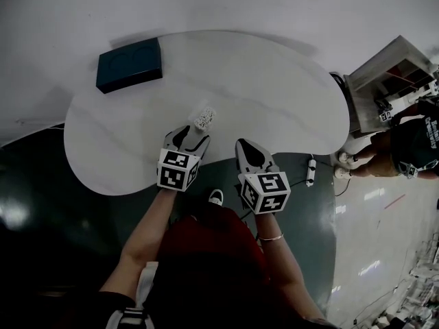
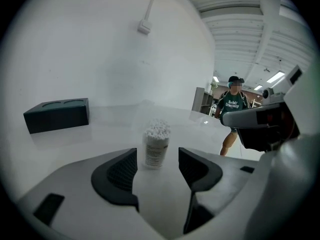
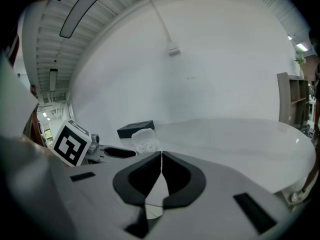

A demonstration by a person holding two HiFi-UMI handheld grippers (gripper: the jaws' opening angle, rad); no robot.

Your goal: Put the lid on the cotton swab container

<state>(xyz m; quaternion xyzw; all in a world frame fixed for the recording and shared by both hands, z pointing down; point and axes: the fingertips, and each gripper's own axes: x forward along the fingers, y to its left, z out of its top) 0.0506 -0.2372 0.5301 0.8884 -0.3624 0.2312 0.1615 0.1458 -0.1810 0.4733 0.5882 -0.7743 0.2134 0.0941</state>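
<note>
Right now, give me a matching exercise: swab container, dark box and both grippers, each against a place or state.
Things: 1 left gripper; 2 right gripper; 3 swab container; 4 dark box.
States: A jaws together; B far left on the table; C jaws apart; D upright mid-table.
Pairs: 1-C, 2-A, 3-D, 4-B.

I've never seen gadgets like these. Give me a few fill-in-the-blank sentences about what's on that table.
The clear cotton swab container stands ____ on the white table. The left gripper has its jaws ____. The right gripper has its jaws ____. Seen from the head view, the dark blue rectangular box lies to the container's ____.
Missing: upright; open; shut; left.
</note>
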